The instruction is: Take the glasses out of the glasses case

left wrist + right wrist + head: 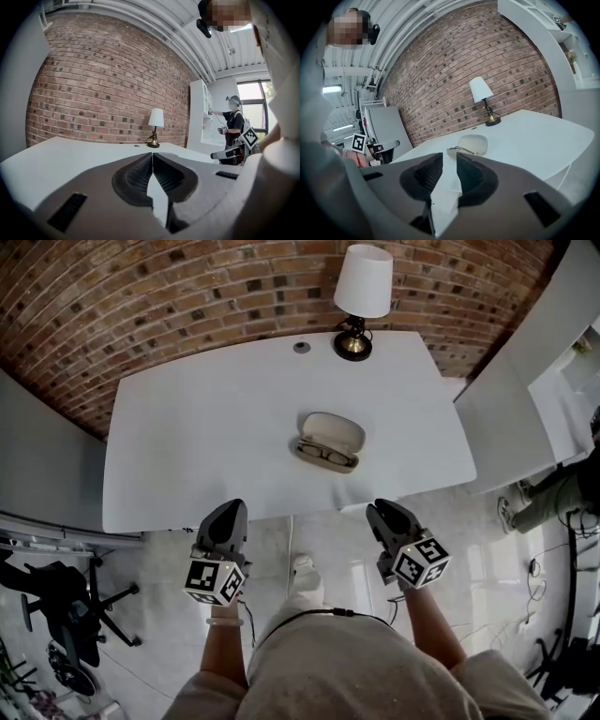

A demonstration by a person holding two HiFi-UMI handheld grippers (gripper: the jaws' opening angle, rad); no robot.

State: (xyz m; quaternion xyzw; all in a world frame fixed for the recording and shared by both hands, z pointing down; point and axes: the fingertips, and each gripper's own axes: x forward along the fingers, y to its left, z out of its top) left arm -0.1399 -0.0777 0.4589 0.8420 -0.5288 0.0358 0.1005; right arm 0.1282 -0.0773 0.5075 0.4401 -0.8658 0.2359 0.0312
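Observation:
An open beige glasses case (pixel 330 434) lies in the middle of the white table (pixel 187 446), with dark-rimmed glasses (pixel 326 457) in its lower half. Both grippers hang in front of the table's near edge, well short of the case. My left gripper (pixel 232 507) is shut, its tips touching (pixel 152 154) with nothing between them. A narrow gap shows between the jaws of my right gripper (pixel 380 508), which is open and empty (pixel 449 157). The right gripper view shows the case (pixel 474 143) and glasses (pixel 458 150) ahead. The left gripper view does not show the case.
A white-shaded lamp (pixel 361 296) stands at the table's far edge, by a brick wall (pixel 187 296). A white cabinet (pixel 525 381) is to the right, and an office chair (pixel 66 615) at the lower left. Another person (pixel 233 125) stands by the shelves.

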